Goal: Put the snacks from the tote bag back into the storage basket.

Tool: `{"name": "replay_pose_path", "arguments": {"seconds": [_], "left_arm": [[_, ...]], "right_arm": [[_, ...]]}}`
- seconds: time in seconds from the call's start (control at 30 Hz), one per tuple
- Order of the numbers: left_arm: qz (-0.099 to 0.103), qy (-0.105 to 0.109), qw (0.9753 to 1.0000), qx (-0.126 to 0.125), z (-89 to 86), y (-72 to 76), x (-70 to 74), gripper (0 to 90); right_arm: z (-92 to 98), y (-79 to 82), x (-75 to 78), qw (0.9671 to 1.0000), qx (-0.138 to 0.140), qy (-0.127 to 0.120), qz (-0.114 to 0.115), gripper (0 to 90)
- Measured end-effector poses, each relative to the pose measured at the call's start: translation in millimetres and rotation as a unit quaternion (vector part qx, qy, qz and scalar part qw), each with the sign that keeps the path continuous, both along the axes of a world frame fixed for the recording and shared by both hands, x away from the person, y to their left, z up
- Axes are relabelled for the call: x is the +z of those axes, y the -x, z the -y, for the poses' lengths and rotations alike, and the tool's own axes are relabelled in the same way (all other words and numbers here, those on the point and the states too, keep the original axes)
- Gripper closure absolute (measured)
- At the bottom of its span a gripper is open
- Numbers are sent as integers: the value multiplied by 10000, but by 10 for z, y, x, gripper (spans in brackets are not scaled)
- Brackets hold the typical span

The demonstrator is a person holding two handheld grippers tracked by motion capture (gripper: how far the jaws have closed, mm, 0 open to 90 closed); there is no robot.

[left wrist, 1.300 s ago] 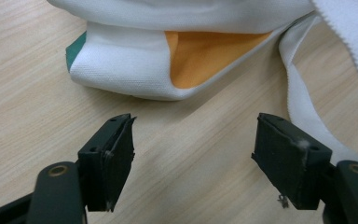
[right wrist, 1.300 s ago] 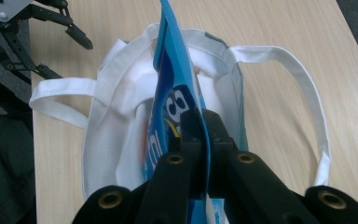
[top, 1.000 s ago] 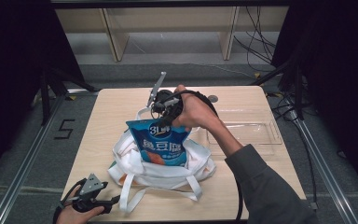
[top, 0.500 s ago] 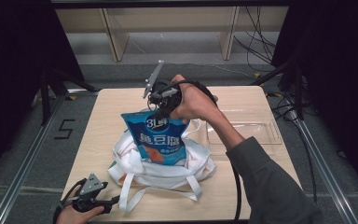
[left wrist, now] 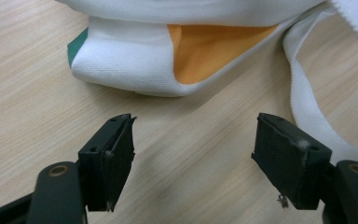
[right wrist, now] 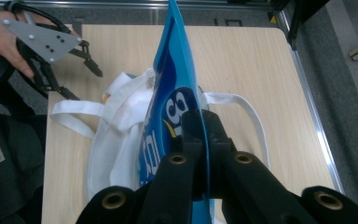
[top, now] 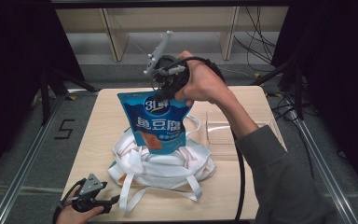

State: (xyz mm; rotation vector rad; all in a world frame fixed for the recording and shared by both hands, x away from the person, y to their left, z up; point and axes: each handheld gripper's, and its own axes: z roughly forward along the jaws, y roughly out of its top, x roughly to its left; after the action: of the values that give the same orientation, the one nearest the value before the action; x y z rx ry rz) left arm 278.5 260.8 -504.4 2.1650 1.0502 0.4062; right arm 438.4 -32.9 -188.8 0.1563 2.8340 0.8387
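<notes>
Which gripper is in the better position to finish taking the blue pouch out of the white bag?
Probably the right. The right gripper is shut on the top edge of the blue pouch, lifted above the white bag. The left gripper is open near the table's front edge, holding nothing.

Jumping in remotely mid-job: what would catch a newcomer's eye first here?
The blue snack pouch, held upright above the middle of the table by its top edge in the shut right gripper. Under it lies a crumpled white tote bag, straps trailing toward the near edge, where the left gripper rests open.
</notes>
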Motion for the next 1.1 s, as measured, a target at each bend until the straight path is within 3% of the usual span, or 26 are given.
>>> {"name": "replay_pose_path", "arguments": {"seconds": [0.13, 0.37, 0.4, 0.47, 0.6, 0.67, 0.7, 0.93, 0.97, 1.0, 1.1], "left_arm": [[14, -27, 10000, 11, -1, 1, -4, 277], [48, -104, 9998, -133, -9, -4, 19, 270], [82, -17, 9999, -88, 0, -6, 4, 268], [56, -83, 9999, -58, -12, -10, 6, 268], [20, -10, 10000, 15, -7, -11, -7, 262], [-54, -120, 9999, -93, -23, -8, 12, 256], [-46, -129, 9998, -110, -20, -13, 6, 254], [-68, -198, 9997, -131, -28, -22, 11, 251], [-18, -56, 10000, 17, -5, -15, -7, 251], [-74, -215, 9997, -131, -29, -19, 14, 251], [10, -108, 9999, -66, -15, -19, -2, 251]], "right_arm": [[79, 7, 71, 10000, -37, -79, 46, 900], [375, 30, 166, 9997, -157, -134, 146, 900], [485, 26, 190, 9994, -246, -175, 168, 900], [601, 26, 218, 9992, -314, -176, 198, 900], [848, 8, 300, 9978, -569, -160, 301, 900], [913, 5, 318, 9975, -611, -197, 284, 900], [1050, -13, 339, 9968, -701, -224, 318, 900], [1402, -59, 314, 9948, -911, -218, 407, 900], [1450, -69, 311, 9947, -918, -221, 412, 900], [1489, -72, 301, 9940, -999, -220, 375, 900], [1592, -105, 271, 9933, -1051, -174, 457, 900]]}}
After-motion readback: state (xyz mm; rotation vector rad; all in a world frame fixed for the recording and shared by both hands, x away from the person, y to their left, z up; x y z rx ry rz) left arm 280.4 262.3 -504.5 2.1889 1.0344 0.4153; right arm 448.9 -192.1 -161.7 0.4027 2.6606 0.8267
